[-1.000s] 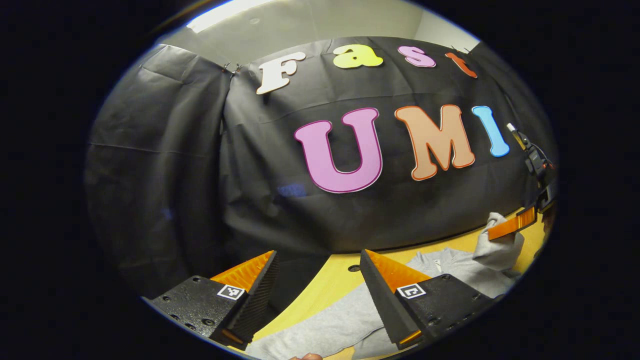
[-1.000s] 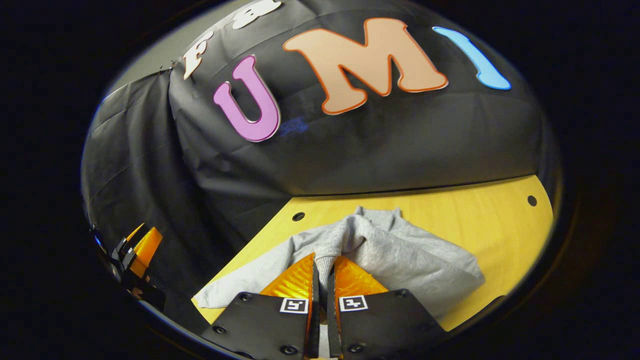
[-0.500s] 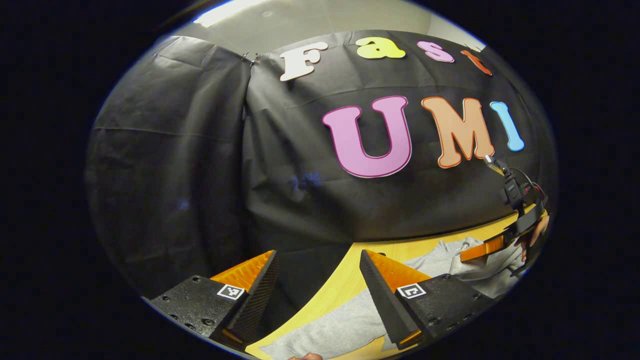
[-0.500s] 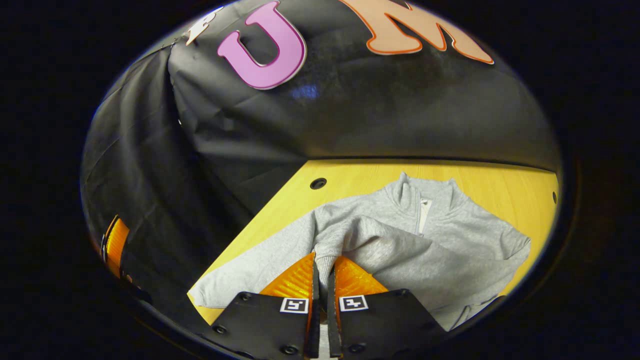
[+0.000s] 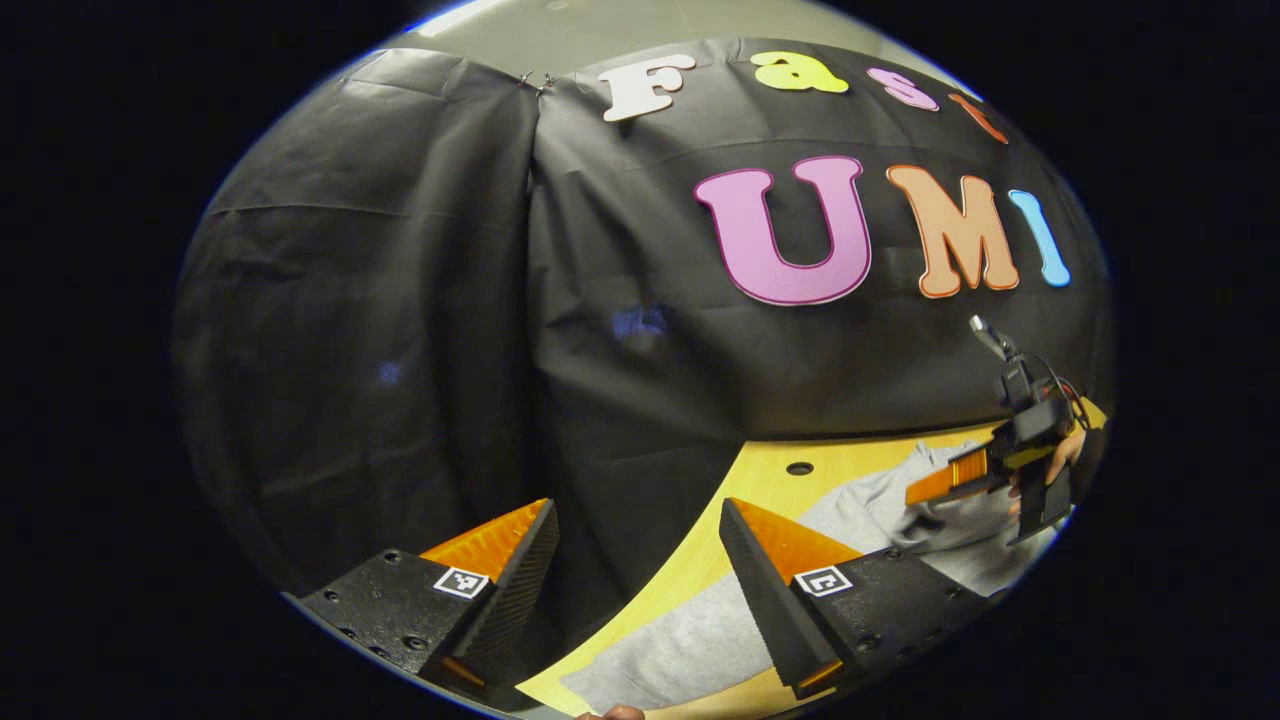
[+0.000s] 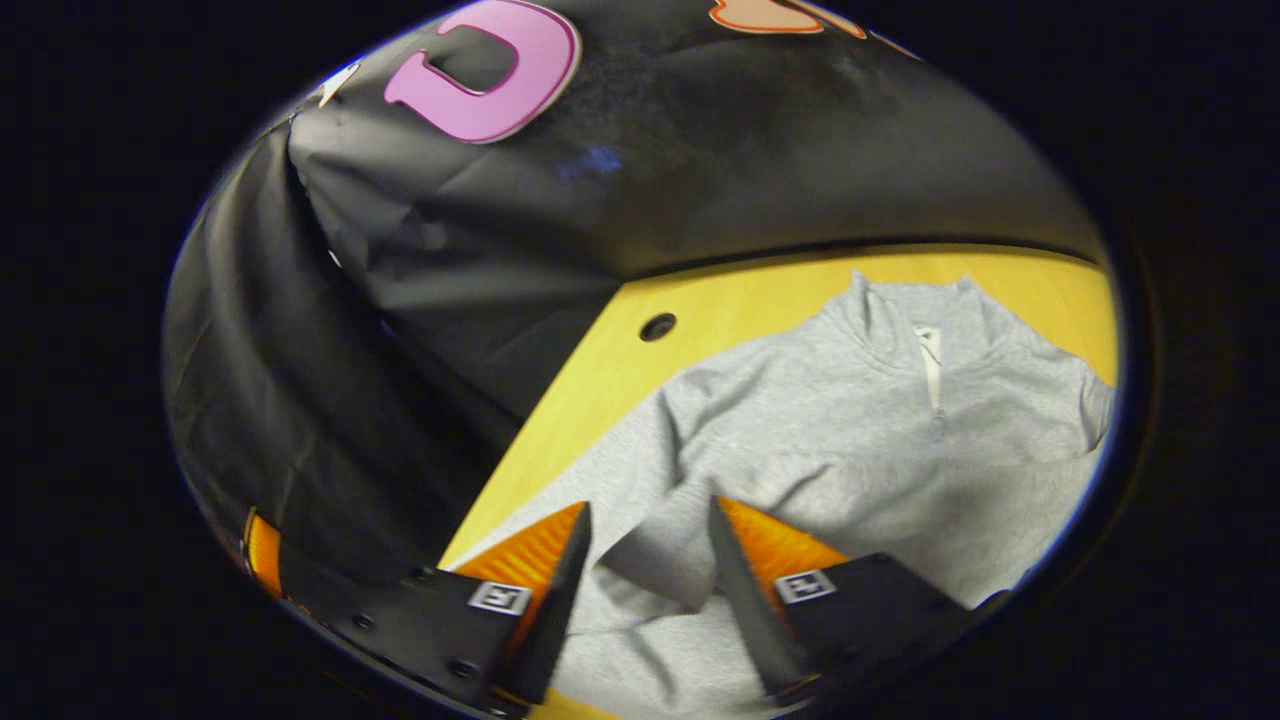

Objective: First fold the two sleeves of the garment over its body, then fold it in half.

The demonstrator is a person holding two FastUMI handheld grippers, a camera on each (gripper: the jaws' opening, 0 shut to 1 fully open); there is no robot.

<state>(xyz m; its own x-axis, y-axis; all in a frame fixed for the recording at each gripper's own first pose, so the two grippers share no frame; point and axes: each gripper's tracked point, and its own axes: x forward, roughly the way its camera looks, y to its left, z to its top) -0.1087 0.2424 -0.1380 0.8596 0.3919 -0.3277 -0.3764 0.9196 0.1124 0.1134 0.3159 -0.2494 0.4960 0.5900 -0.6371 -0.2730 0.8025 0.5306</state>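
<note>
Now right gripper (image 6: 648, 530) is hovering open over grey garment (image 6: 850, 430) at frame bottom, left gripper (image 5: 638, 525) also open.

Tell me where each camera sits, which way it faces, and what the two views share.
Left gripper view: rides the left gripper, facing the booth wall over the table's left edge; its own fingers are spread, and a hand holds the right gripper farther off.
Right gripper view: rides the right gripper, tilted down at the grey sweatshirt; its own fingers are spread above a sleeve.
Shared: sweatshirt, table, table hole.
</note>
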